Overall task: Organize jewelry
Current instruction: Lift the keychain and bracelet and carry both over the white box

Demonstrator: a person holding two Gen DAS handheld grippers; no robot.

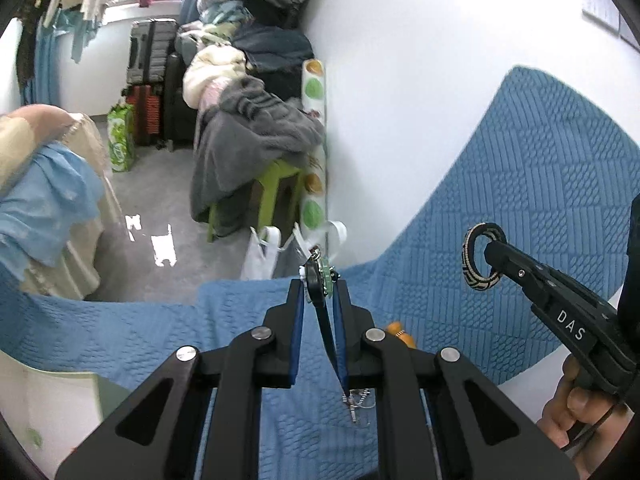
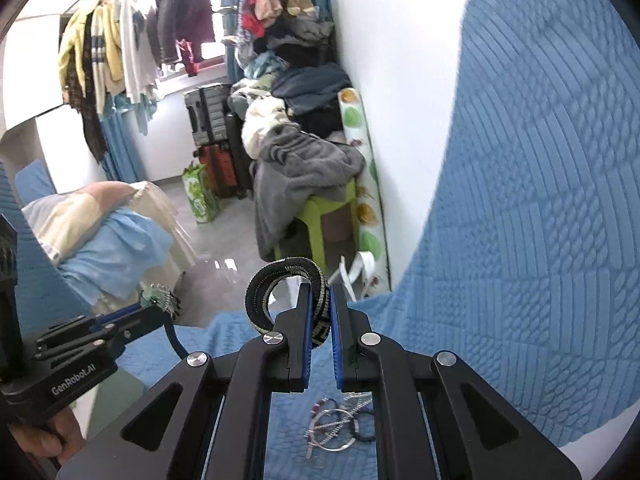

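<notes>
- My right gripper (image 2: 319, 312) looks like matt black plastic, holding a woven bangle (image 2: 288, 292).
- Blue quilted bedspread (image 2: 540, 240), textured cloth.
- Loose bracelets (image 2: 340, 424), shiny metal.

Left gripper (image 1: 320, 280) pinches a green pendant (image 1: 325, 276); right gripper (image 1: 490, 254) holds a woven bangle (image 1: 478, 258).

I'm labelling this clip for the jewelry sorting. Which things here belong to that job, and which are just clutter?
Part of the job:
woven bangle in right tongs
green pendant necklace in left tongs
loose bracelets on blue bedspread

Just lying about:
grey blanket
suitcases
hanging clothes
</notes>
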